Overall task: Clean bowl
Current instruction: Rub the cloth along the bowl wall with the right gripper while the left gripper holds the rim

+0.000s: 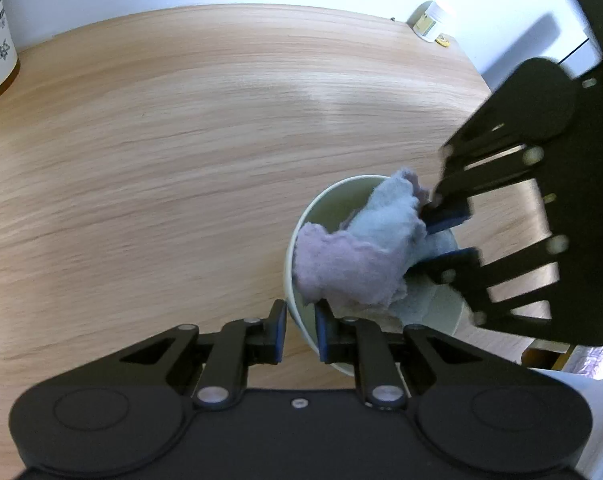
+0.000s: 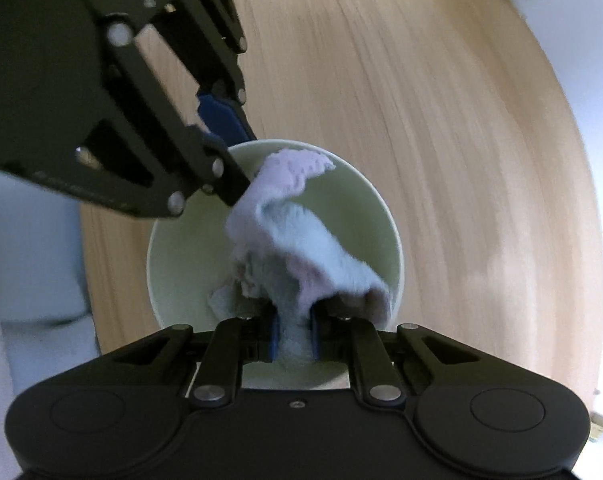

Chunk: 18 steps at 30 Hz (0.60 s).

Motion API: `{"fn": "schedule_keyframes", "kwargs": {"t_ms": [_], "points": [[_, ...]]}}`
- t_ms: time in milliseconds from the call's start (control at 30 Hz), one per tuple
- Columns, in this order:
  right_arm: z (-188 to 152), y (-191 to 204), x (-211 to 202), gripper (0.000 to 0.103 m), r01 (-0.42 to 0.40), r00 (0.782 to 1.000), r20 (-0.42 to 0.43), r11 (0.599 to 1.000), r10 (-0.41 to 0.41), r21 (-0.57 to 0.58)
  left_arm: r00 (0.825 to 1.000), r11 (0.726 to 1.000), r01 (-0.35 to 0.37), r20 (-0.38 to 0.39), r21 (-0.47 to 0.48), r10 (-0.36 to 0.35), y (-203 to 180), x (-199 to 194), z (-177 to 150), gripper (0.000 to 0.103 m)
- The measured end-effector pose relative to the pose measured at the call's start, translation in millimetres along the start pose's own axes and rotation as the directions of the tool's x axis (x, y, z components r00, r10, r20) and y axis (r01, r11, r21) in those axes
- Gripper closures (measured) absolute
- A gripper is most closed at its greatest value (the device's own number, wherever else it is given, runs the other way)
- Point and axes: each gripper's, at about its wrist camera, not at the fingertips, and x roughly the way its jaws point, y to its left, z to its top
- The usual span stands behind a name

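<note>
The wiping looks well under way but not finished. The cloth [image 2: 297,240] — a fluffy rag, pale blue and lilac — is down inside the pale green bowl [image 2: 173,248], bunched against the wall and floor, and the bare parts of the inner wall that show look clean; whether the floor under the cloth is clean cannot be told. What remains, as I judge it, is to sweep the rest of the inside, lift the cloth out and let go of the bowl.

The right gripper [image 2: 294,338] points down into the bowl with its jaws nearly closed, pinching a fold of the cloth between the blue pads; the rest of the cloth fans out ahead of the jaws, toward the far wall.

The left gripper [image 1: 300,330] has its jaws closed down on the bowl's rim [image 1: 291,312] — one pad outside the wall, the other inside — steadying the bowl on the wooden table [image 1: 181,140]. Seen from the right wrist, that rim grip sits across the bowl, ahead and to the left of the right jaws. The bowl stands upright, directly ahead of the left jaws and beneath the right ones.
</note>
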Motion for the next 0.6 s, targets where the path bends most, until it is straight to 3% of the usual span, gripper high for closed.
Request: {"fn": "schedule_keyframes", "kwargs": {"t_ms": [67, 133, 167, 267, 300, 400, 600], "points": [[-8, -3, -19, 0.087, -0.002, 0.998, 0.069, 0.997, -0.004, 0.075, 1.0, 1.0, 0.007, 0.001, -0.013, -0.007, 2, -1, -1, 0.089], [-12, 2, -27, 0.08, 0.036, 0.992, 0.119, 0.997, -0.045, 0.074, 1.0, 1.0, 0.012, 0.002, -0.02, -0.012, 3, -1, -3, 0.089], [-13, 6, -30, 0.071, 0.056, 0.987, 0.147, 0.996, -0.065, 0.067, 1.0, 1.0, 0.014, 0.003, -0.021, -0.014, 4, -2, -3, 0.089], [-17, 15, -37, 0.065, 0.102, 0.97, 0.217, 0.994, -0.109, 0.045, 1.0, 1.0, 0.019, 0.0, -0.025, -0.019, 6, -6, -3, 0.089], [-18, 18, -38, 0.059, 0.108, 0.966, 0.231, 0.993, -0.114, 0.037, 1.0, 1.0, 0.019, -0.001, -0.022, -0.019, 6, -10, -1, 0.089], [-28, 37, -49, 0.053, 0.188, 0.93, 0.333, 0.98, -0.155, -0.07, 1.0, 1.0, 0.022, -0.005, -0.004, -0.022, 4, -14, 0, 0.088], [-27, 59, -47, 0.053, 0.237, 0.921, 0.37, 0.93, -0.122, -0.282, 1.0, 1.0, 0.018, -0.012, 0.017, -0.018, 5, -10, 1, 0.088]]}}
